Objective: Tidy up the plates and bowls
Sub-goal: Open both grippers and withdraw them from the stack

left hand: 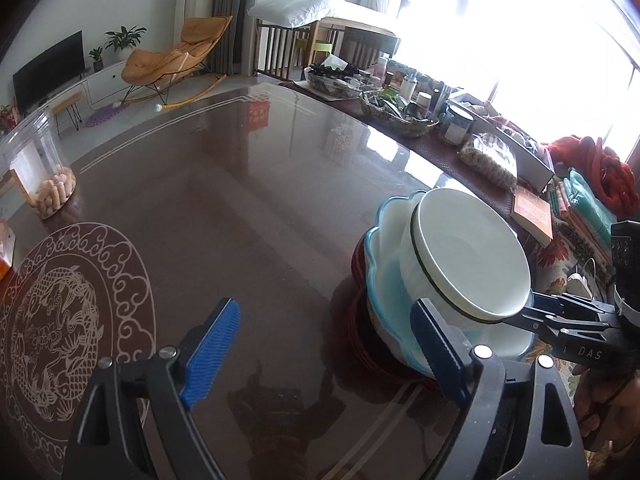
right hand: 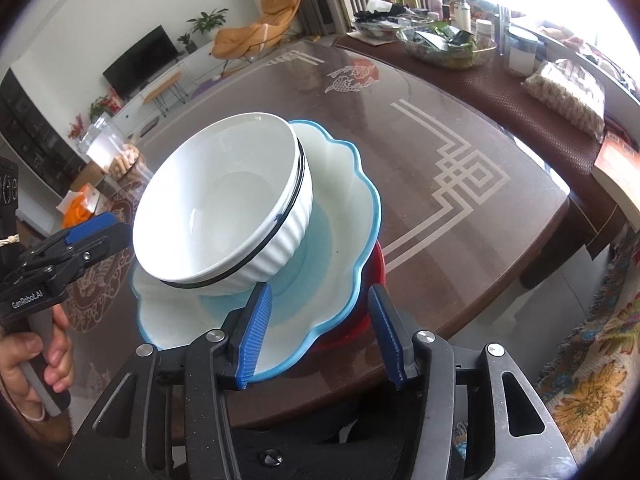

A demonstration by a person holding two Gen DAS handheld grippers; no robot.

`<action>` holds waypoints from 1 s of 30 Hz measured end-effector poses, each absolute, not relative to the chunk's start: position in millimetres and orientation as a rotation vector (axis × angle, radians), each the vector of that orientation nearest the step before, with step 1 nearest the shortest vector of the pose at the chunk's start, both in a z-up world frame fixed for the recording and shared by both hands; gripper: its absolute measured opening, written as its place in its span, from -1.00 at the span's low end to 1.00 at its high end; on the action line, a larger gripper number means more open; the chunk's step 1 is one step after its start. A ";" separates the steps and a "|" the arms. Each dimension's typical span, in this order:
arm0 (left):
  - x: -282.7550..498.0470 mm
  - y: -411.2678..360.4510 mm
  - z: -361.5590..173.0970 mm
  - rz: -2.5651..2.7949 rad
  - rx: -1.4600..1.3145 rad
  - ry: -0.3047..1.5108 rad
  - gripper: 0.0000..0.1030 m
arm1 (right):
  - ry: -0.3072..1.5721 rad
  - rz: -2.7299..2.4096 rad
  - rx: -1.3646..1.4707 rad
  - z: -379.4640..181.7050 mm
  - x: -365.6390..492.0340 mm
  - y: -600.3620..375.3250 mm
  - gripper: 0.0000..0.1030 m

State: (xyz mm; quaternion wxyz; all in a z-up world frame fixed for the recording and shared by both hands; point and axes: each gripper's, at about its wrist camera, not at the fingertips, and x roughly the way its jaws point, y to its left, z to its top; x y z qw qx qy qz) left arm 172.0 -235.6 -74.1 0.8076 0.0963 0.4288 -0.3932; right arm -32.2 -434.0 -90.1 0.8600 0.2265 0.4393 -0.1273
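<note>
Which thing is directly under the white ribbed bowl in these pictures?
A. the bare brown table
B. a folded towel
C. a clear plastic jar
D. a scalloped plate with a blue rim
D: the white ribbed bowl sits tilted inside the scalloped plate with a blue rim, which itself rests on a red dish on the table.

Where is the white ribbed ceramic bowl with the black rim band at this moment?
The white ribbed ceramic bowl sits tilted inside the blue-edged scalloped dish, which rests on a red plate near the brown table's edge, in both wrist views.
</note>
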 end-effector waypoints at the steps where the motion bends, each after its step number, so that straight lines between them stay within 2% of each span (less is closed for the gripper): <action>1: 171.1 -229.5 -73.1 -0.820 0.204 0.909 0.69 | 0.914 -0.265 0.480 -88.9 -33.9 -434.3 0.10; 4: 162.2 -214.0 -70.0 -0.742 0.225 0.863 0.69 | 0.879 -0.276 0.481 -83.4 -39.9 -435.3 0.22; 14: 92.1 -168.9 -32.1 -0.528 0.308 0.692 0.69 | 0.754 -0.381 0.444 -45.4 -81.8 -422.1 0.24; 17: 61.1 -156.1 -15.0 -0.511 0.297 0.663 0.70 | 0.727 -0.462 0.422 -25.8 -107.5 -402.0 0.34; 22: 10.7 -156.2 -1.5 -0.535 0.383 0.696 0.70 | 0.708 -0.574 0.342 4.4 -149.0 -344.8 0.43; 30: -30.9 -159.6 -0.1 -0.580 0.316 0.803 0.70 | 0.740 -0.614 0.251 30.3 -175.5 -291.2 0.44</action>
